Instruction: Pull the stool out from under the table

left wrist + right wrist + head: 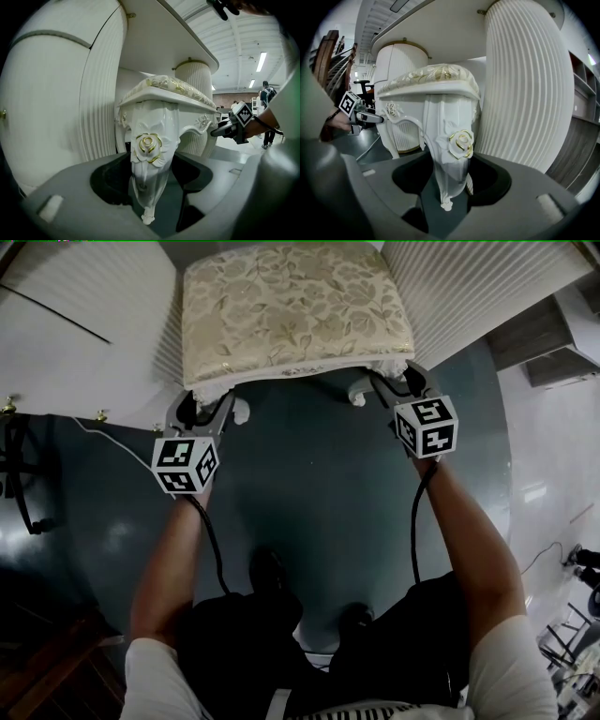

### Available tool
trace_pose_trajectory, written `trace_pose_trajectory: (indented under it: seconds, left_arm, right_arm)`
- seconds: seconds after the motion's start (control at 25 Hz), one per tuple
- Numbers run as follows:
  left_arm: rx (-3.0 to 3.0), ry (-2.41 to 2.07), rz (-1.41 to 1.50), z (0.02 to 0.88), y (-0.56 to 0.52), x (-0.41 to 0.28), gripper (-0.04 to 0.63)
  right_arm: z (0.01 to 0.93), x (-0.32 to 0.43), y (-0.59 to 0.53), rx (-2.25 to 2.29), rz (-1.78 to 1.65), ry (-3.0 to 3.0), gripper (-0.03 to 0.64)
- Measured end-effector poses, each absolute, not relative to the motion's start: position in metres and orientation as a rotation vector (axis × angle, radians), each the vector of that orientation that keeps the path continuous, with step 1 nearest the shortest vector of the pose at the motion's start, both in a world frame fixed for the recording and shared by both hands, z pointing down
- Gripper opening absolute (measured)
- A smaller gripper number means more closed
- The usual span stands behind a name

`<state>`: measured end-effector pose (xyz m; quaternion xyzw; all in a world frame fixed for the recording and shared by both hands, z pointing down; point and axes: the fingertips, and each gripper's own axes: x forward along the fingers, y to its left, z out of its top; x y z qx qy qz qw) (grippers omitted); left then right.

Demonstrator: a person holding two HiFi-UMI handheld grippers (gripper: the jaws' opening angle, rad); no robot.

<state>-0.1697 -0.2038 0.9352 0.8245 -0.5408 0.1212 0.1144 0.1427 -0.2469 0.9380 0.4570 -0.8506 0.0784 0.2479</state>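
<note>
Head view, floor (309,512): dark teal-grey, glossy, mirroring pale light
Room: wide hall, strip lights on the ceiling in the left gripper view; person (267,101) standing far back
Table (459,296): white, gold-trimmed, on two ribbed pedestals
Stool (295,315): one; cream floral cushion on a white carved frame; stands on the floor between the two pedestals, with the tabletop overhanging it in both gripper views
Legs: two gripped, each carved with a gold-edged rose; left front leg (149,161), right front leg (452,154)
Grippers: two, each with one marker cube and one black cable
Left gripper (202,409): jaws fairly wide apart, clamped on the left front leg at rose height
Right gripper (401,385): jaws likewise wide, clamped on the right front leg at rose height
Arms: two bare forearms, left forearm (169,568) and right forearm (469,540), stretched forward and down, spread to the seat's two near corners
</note>
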Motion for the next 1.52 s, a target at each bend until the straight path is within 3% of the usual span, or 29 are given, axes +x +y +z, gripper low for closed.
trace_pose_trajectory:
  seconds: [1.52]
  left_arm:
    - [2.464, -1.423, 0.399, 0.931, -0.198, -0.169, 0.262]
  right_arm:
    - [0.936, 0.142, -0.244, 1.220, 0.233, -2.331, 0.233]
